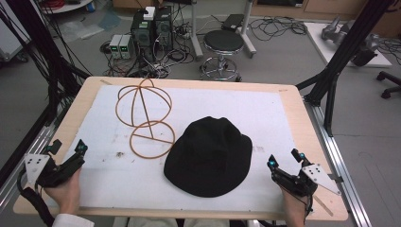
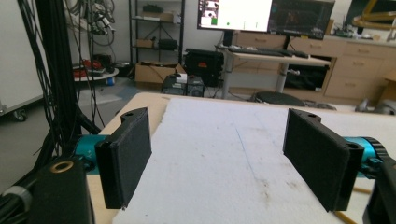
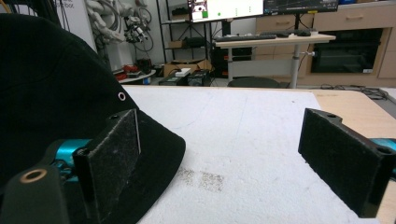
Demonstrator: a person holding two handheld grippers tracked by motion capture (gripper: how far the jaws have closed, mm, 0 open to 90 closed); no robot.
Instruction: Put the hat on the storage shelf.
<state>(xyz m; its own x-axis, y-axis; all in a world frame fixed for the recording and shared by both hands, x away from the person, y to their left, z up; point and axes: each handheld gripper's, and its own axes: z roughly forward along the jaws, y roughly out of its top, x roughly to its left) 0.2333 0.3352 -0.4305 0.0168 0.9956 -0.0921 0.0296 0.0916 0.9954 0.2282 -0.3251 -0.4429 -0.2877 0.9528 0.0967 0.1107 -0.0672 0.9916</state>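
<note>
A black bucket hat (image 1: 209, 156) lies brim-down on the white mat, a little right of the table's middle. A brown wire hat stand (image 1: 144, 118) lies tipped over on the mat to its left. My left gripper (image 1: 66, 147) hovers open at the front left corner, held by a hand. Its jaws stand wide apart over bare mat in the left gripper view (image 2: 217, 158). My right gripper (image 1: 285, 159) is open at the front right, just right of the hat's brim. In the right gripper view (image 3: 233, 158) the hat (image 3: 56, 93) sits beside the left jaw, nothing between the pads.
The white mat (image 1: 246, 109) covers most of the wooden table (image 1: 94, 90). Beyond the far edge stand a stool (image 1: 223, 45), computer boxes (image 1: 151, 28) and cables. Black frame struts (image 1: 340, 52) rise at both sides.
</note>
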